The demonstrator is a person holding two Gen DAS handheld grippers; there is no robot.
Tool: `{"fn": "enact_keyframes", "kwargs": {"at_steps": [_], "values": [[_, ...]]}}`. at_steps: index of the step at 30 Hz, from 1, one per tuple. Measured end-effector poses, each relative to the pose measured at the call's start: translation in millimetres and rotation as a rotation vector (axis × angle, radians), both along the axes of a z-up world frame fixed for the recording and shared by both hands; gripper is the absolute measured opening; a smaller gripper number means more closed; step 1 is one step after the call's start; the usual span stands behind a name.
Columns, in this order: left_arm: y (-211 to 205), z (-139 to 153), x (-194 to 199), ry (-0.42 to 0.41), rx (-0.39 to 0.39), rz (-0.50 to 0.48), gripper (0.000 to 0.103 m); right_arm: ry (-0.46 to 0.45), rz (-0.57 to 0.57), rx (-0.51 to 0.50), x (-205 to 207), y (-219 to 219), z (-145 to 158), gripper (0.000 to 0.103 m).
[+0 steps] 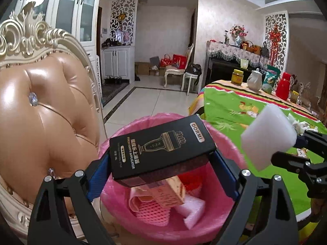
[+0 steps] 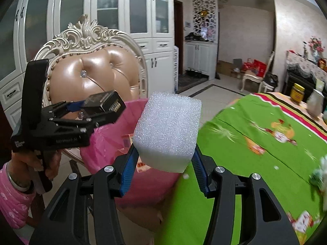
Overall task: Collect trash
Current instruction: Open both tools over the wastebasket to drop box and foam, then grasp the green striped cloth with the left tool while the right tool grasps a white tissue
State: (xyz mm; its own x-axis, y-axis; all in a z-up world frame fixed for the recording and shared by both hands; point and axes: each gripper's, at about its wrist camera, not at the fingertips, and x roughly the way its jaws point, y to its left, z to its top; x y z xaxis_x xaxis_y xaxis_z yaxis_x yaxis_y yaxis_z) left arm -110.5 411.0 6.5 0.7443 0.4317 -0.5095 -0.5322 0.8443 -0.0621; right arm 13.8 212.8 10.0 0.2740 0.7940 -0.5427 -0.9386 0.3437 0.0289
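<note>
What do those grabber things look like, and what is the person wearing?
Each grabber is black, with angled arms joined by round silver bolts and two flat blue ribbed fingers. The left gripper has a tall black block on top and small pale lettering on its side. The right gripper looks the same. The person's hand comes out of a pink patterned sleeve, with a silver bangle at the wrist.

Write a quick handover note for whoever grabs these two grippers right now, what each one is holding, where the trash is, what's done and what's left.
Left gripper: jaws shut on the black box, held over the pink-lined bin.
Right gripper: jaws shut on the foam block, near the bin's edge, beside the green table.
Done: bin already holds a small carton, foam pieces and pink netting.
Left: drop box and foam in the bin; crumpled scraps remain on the table.
</note>
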Motion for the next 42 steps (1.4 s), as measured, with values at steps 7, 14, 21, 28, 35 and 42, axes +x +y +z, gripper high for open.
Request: {"fn": "enact_keyframes", "kwargs": {"at_steps": [7,14,21,28,35,42], "values": [[27,-4,7,0.0,-0.033,-0.001,0.09,0.01,0.061,-0.017,9,39,-10,0.054],[22,7,-5,-0.04,-0.009,0.058,0.098,0.03,0.034,0.019,18,33,-13,0.078],[-7,11,-13,0.001,0.083,0.051,0.098,-0.004,-0.047,0.069,22,-38,4,0.078],[-65,27,17,-0.005,0.127,-0.088,0.098,-0.034,-0.191,0.069,45,-118,11,0.081],[-145,19,83,0.026,0.091,-0.253,0.098,0.024,-0.425,0.039,88,-202,0,0.082],[-237,10,152,-0.031,0.077,-0.429,0.098,0.071,-0.644,0.019,134,-289,-15,0.082]]}}
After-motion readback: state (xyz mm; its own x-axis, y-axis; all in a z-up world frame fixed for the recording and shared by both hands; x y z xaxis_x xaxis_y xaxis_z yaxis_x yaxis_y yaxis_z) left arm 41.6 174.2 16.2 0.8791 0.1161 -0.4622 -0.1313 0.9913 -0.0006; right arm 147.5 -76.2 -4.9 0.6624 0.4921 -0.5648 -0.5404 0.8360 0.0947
